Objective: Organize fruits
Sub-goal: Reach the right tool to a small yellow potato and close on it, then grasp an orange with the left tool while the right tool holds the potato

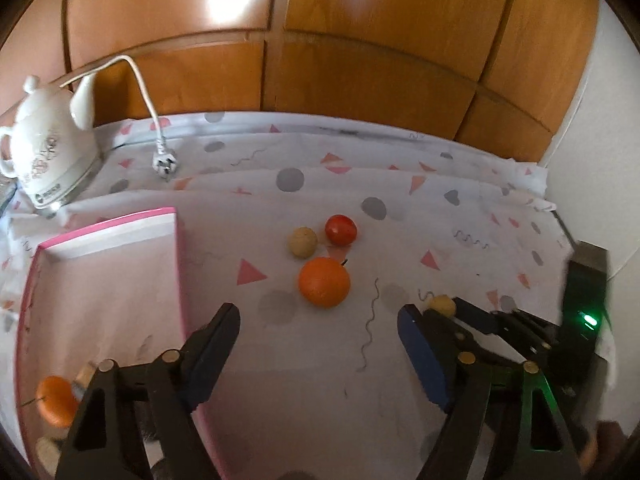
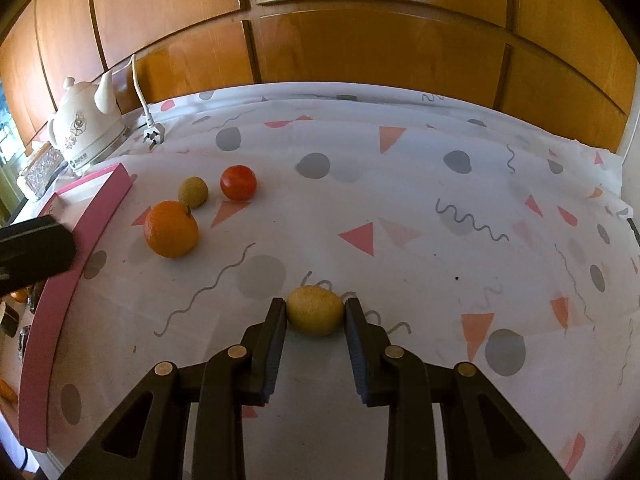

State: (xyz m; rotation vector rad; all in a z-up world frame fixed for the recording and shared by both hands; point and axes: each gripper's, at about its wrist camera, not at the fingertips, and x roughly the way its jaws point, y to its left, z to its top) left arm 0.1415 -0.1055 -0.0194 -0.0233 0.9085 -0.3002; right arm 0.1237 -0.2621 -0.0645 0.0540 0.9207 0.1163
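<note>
My right gripper (image 2: 315, 305) is shut on a small yellow-tan fruit (image 2: 315, 310) resting on the patterned cloth; the fruit also shows in the left wrist view (image 1: 442, 305). My left gripper (image 1: 319, 314) is open and empty, above the right edge of the pink box (image 1: 178, 264), with the orange (image 1: 324, 282) just beyond it. A tan round fruit (image 1: 303, 242) and a red tomato (image 1: 340, 229) lie behind the orange. Inside the box lies a small orange fruit (image 1: 56, 400). The right wrist view shows the orange (image 2: 171, 229), tan fruit (image 2: 193, 192), tomato (image 2: 238, 182) and box (image 2: 52, 300).
A white kettle (image 1: 46, 148) stands at the back left, its cord and plug (image 1: 164, 162) lying on the cloth. Wooden cabinet doors (image 1: 320, 40) rise behind the table. The table's right edge (image 1: 560, 220) meets a white wall.
</note>
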